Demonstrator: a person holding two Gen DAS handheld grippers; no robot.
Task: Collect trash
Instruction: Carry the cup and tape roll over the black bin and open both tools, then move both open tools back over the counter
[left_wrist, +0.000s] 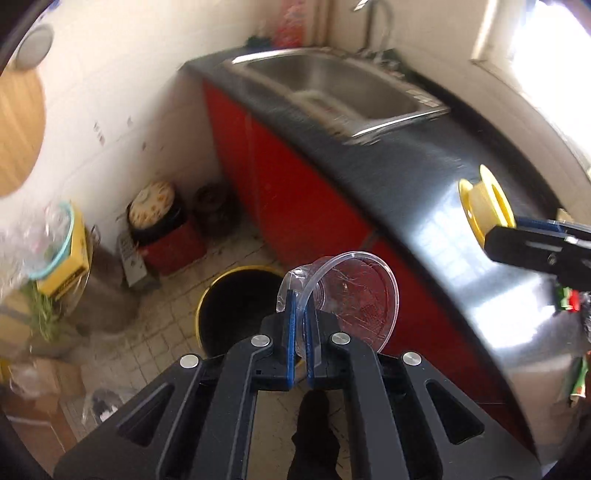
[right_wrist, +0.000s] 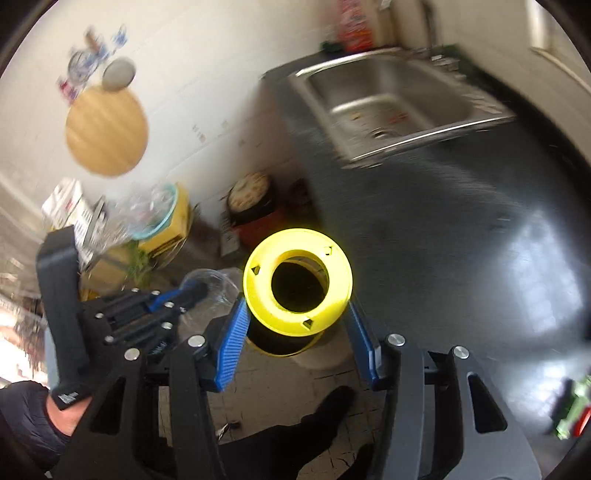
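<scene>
Clear cup (left_wrist: 340, 295), yellow spool (right_wrist: 297, 286) in jaws

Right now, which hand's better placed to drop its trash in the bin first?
Left, probably. The left gripper holds the clear cup right beside the bin's opening; the right gripper with the yellow spool also hangs over it.

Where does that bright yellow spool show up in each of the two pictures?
Left wrist view: the yellow spool sits at the right edge, over the dark counter, held by the right tongs.
Right wrist view: the spool is in the middle, between the blue pads.
Shared landmark: the steel sink, toward the top of both.
</scene>
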